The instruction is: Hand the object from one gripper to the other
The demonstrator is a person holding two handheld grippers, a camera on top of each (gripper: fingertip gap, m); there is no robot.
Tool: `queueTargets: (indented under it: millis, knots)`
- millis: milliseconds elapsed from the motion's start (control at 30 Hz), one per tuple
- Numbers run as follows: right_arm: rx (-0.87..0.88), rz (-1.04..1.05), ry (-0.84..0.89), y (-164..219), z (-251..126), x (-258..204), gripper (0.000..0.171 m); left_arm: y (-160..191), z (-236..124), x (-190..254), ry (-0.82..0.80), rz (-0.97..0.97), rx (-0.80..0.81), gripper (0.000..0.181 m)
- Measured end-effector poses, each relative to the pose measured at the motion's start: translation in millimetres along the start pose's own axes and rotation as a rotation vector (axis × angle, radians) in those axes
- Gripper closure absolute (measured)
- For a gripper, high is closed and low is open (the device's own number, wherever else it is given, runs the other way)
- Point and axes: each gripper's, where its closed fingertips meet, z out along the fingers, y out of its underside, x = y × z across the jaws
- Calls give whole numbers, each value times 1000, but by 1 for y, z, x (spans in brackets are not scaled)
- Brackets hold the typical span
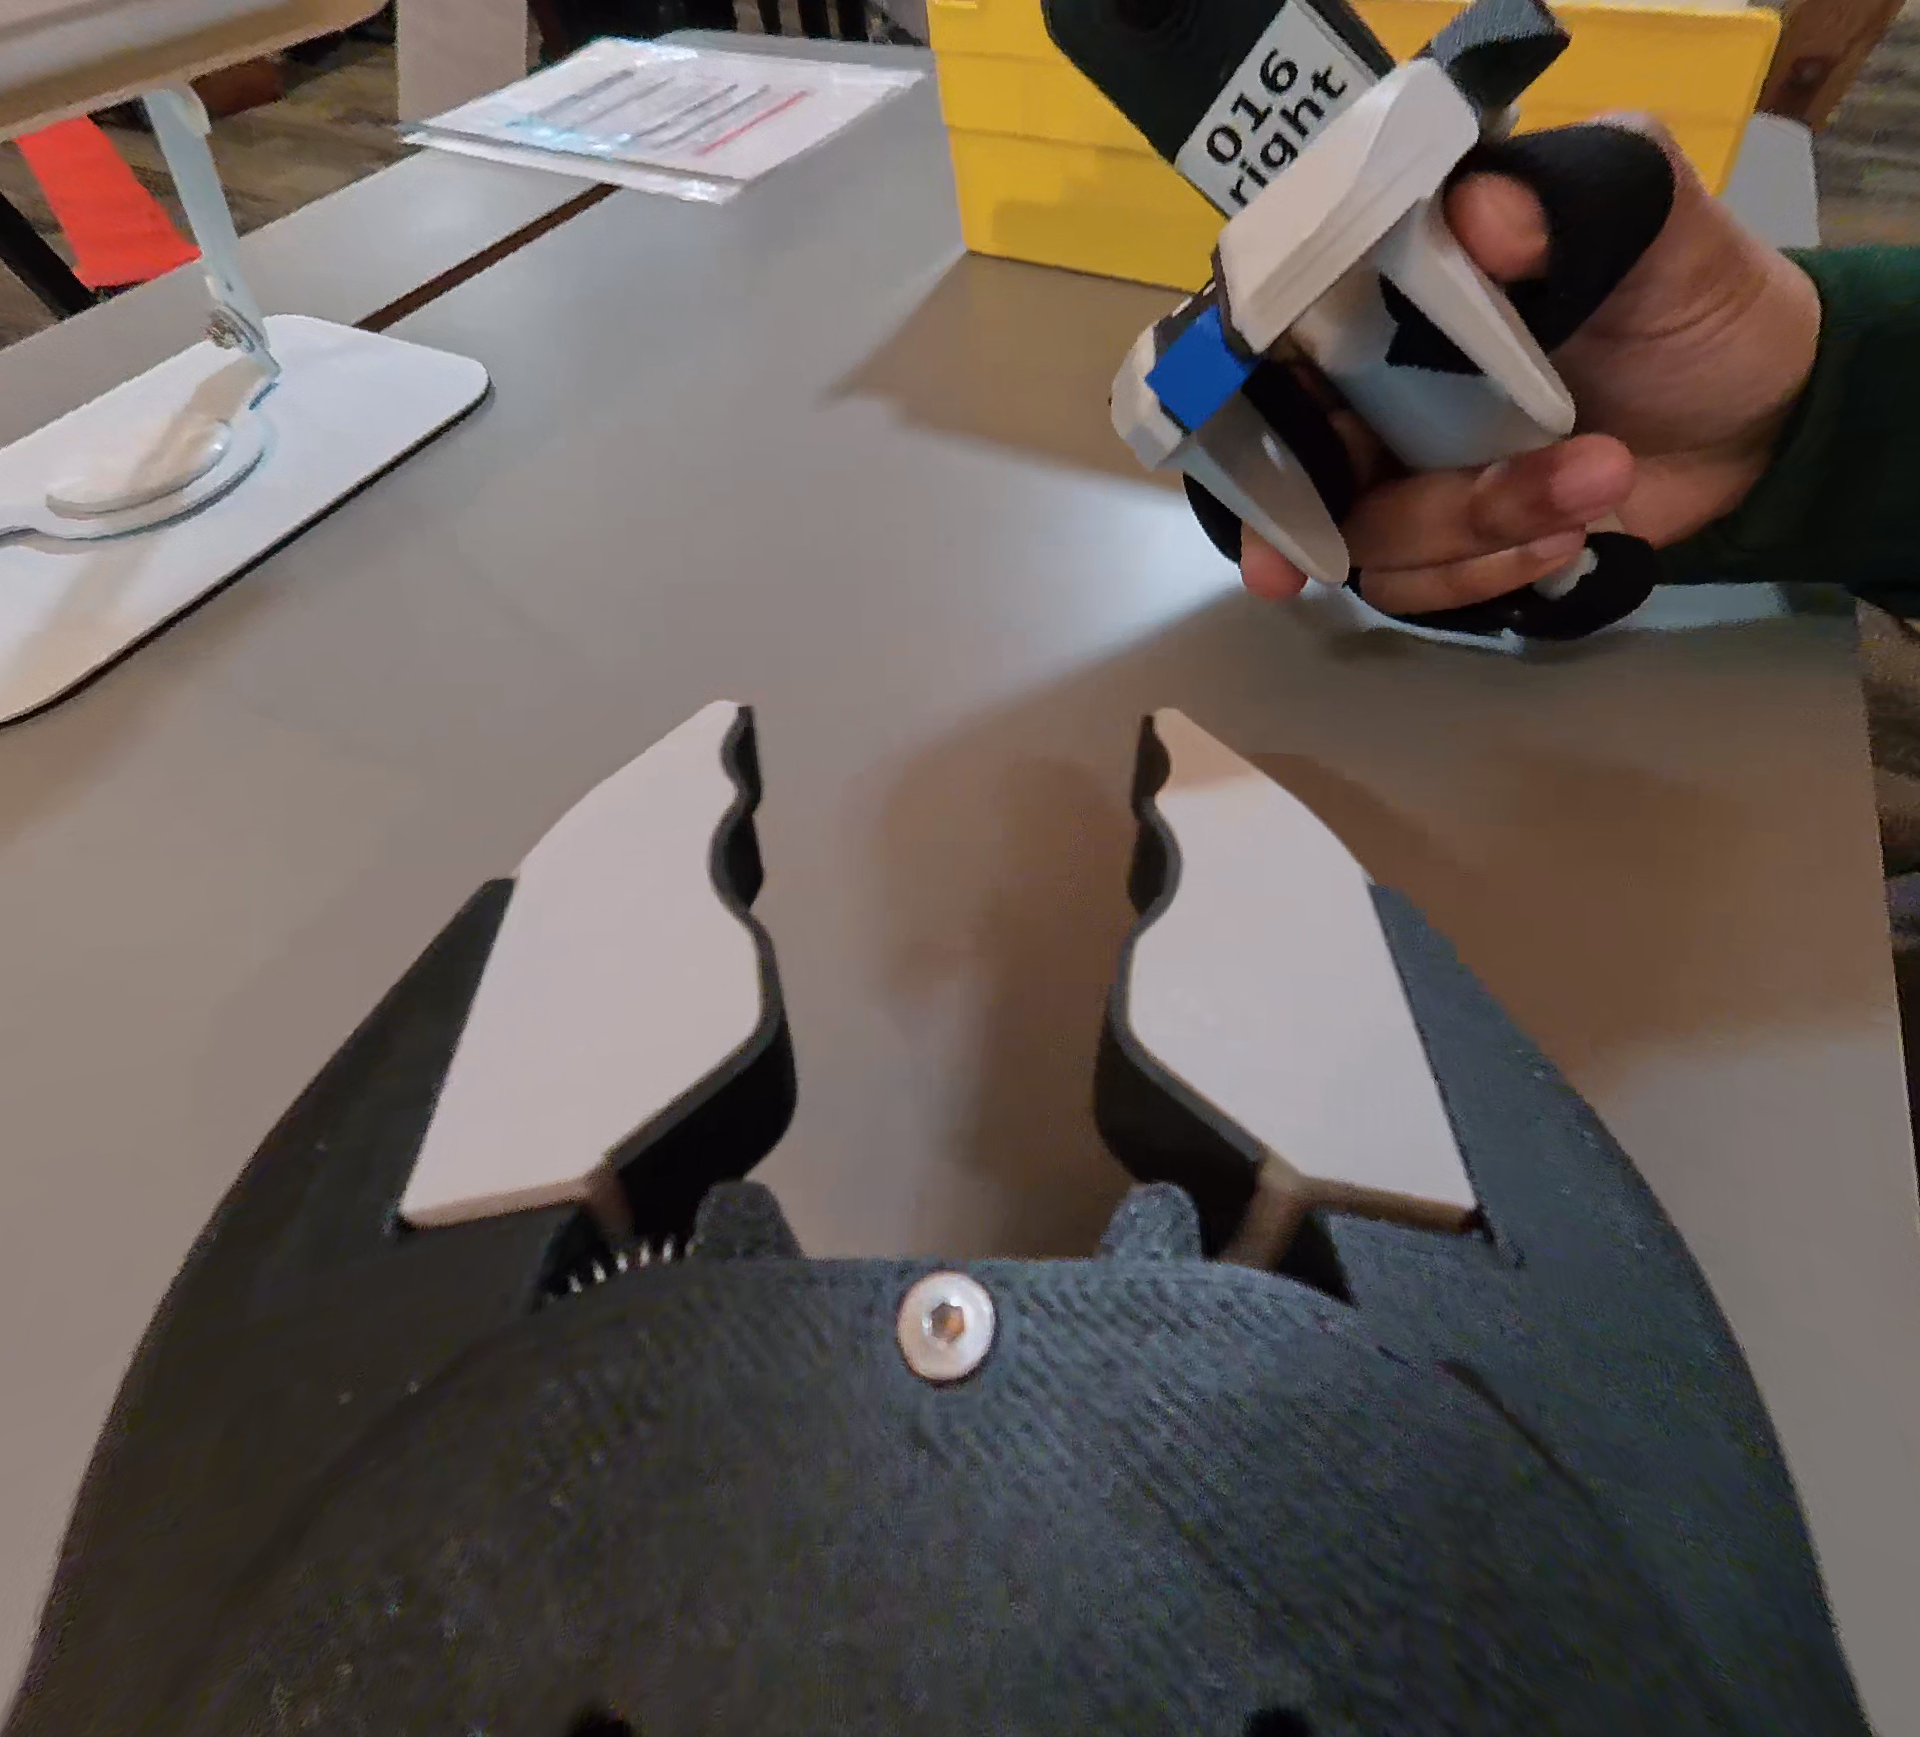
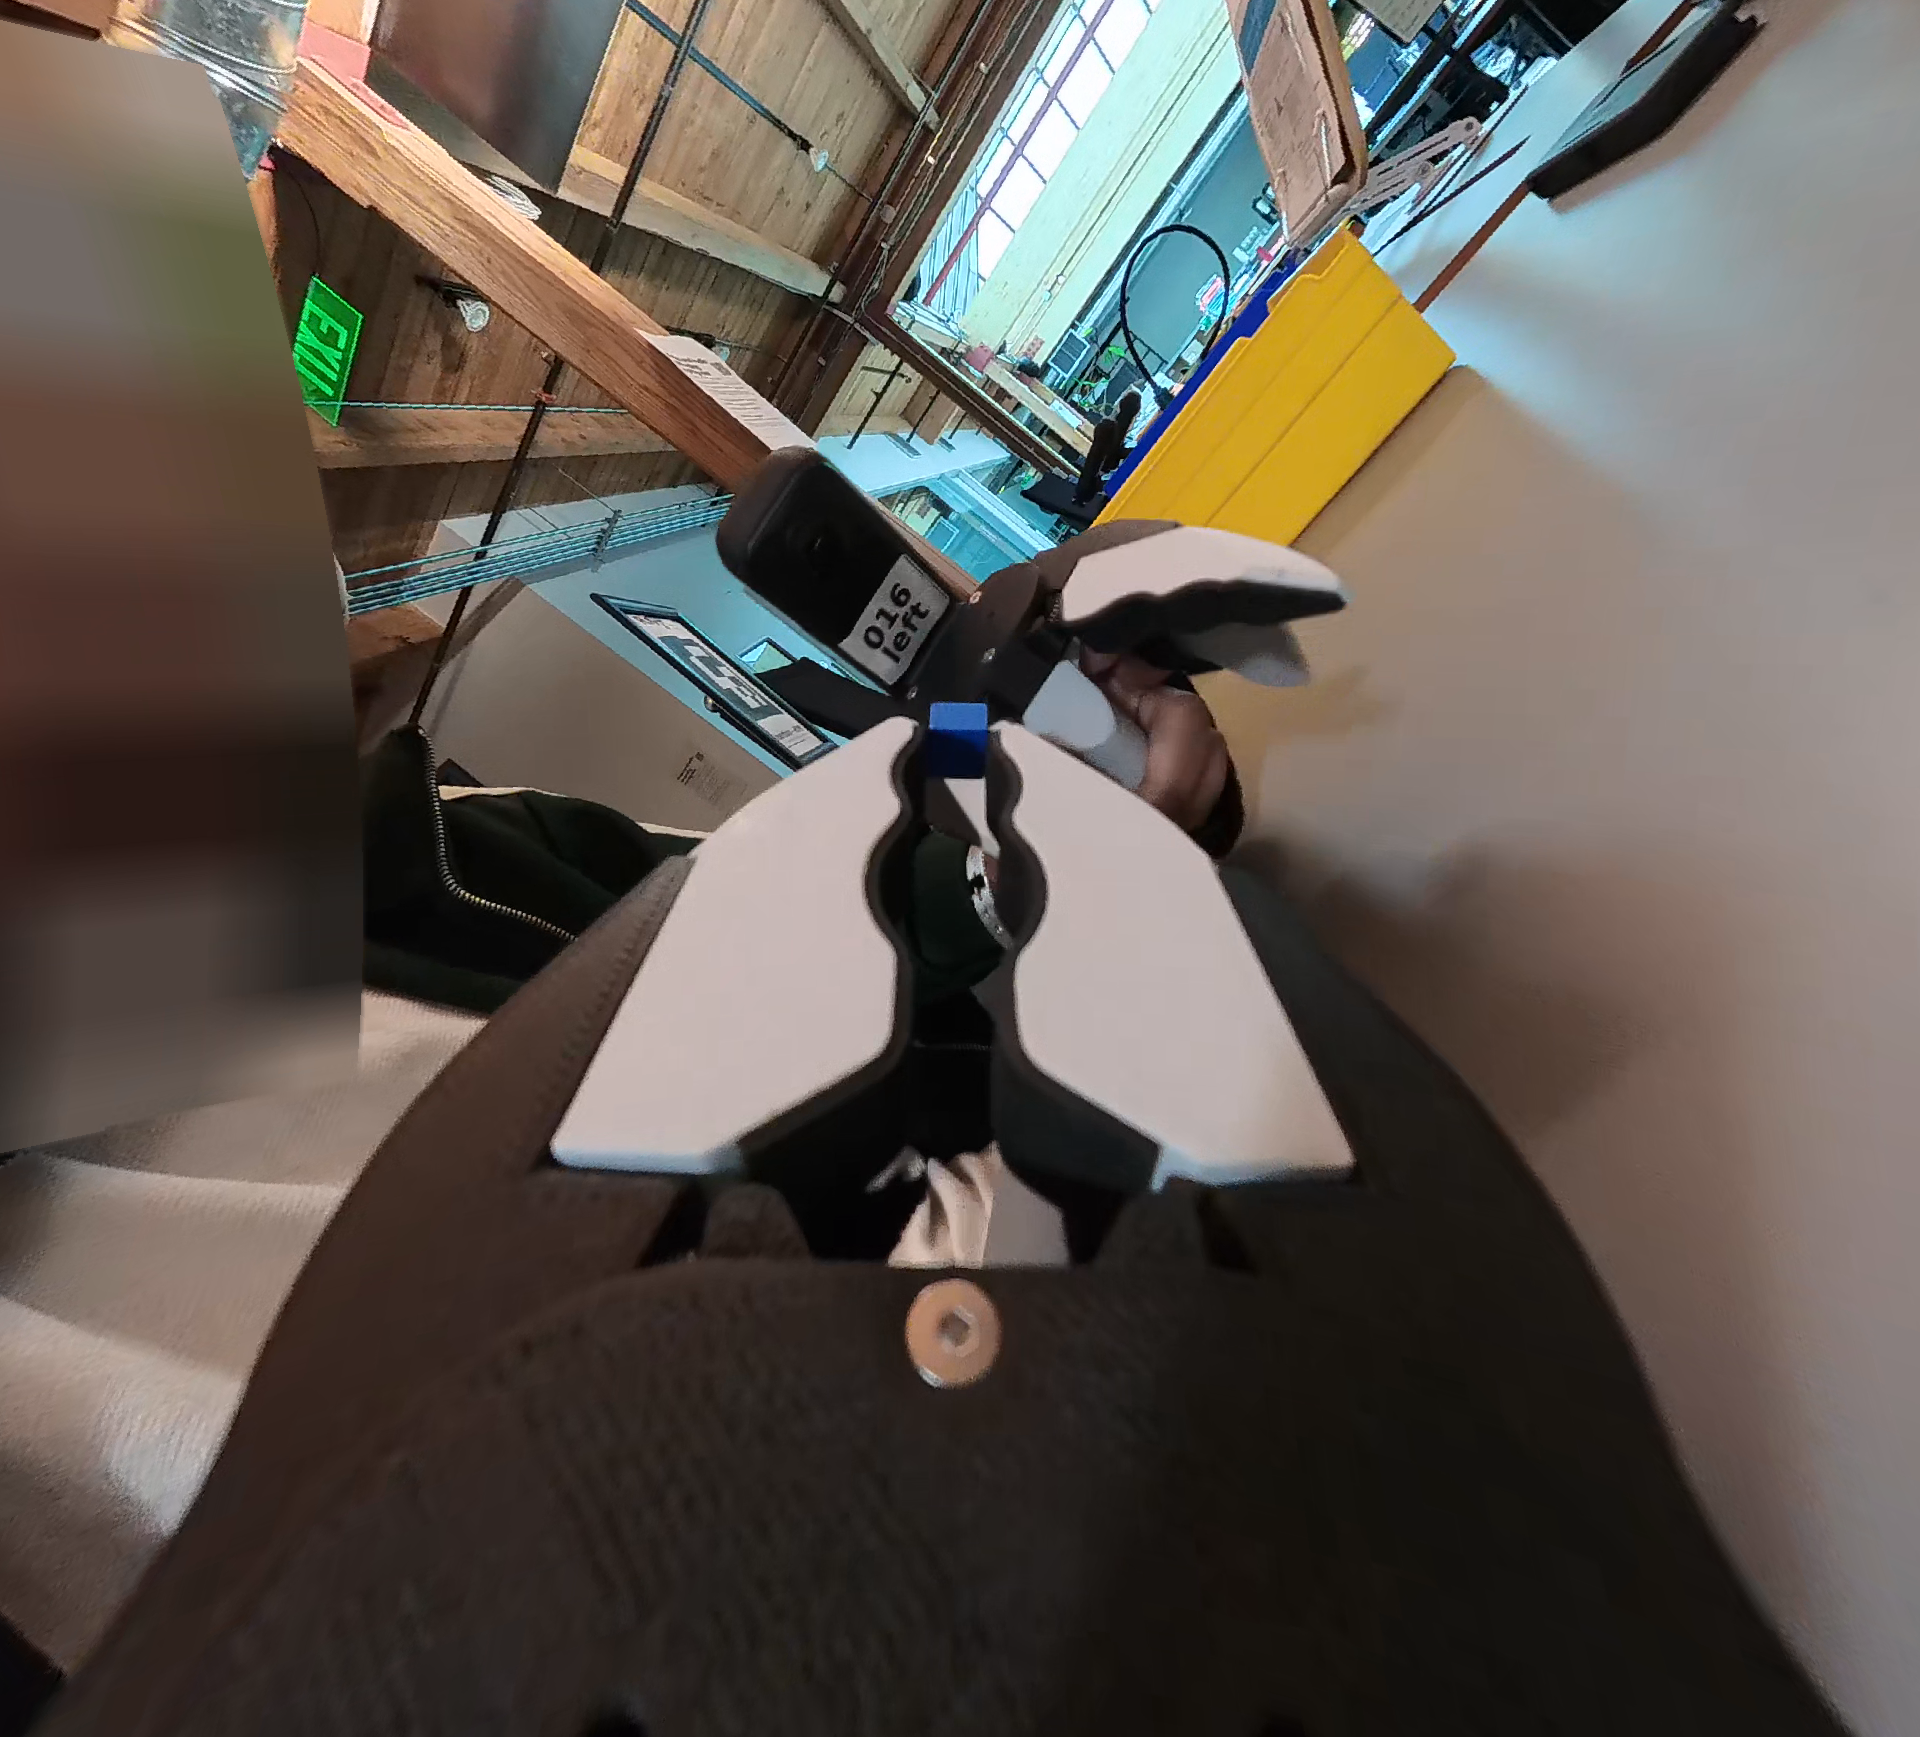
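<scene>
A small blue cube (image 2: 957, 740) sits pinched between the tips of my right gripper (image 2: 957, 757), which is shut on it and rolled sideways above the table. The left wrist view shows the same cube (image 1: 1200, 366) at the tip of the right gripper (image 1: 1179, 399), held by a hand up at the right. My left gripper (image 1: 943, 731) is open and empty, low over the grey table (image 1: 727, 544), with the cube ahead and to its right. It also shows in the right wrist view (image 2: 1226, 617), open, just beyond the cube.
A yellow bin (image 1: 1049, 118) stands at the back right of the table and also shows in the right wrist view (image 2: 1288, 420). A white stand base (image 1: 208, 461) sits at the left. A sheet of paper in a sleeve (image 1: 665, 113) lies at the back. The left gripper's tips are roughly 6 centimetres from the right gripper's.
</scene>
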Motion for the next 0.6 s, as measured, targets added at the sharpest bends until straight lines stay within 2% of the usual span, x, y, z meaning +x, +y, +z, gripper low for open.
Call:
queueTargets:
  millis: [100, 433, 600]
  knots:
    - [-2, 0, 5, 1, -1, 0, 160, -2, -1, -3, -7, -26, 23, 101]
    - [-25, -13, 29, 11, -2, -1, 160, 2, 6, -10, -36, -58, -20, 103]
    - [-3, -23, 33, 4, -2, -1, 160, 1, 6, -8, -25, -55, -10, 103]
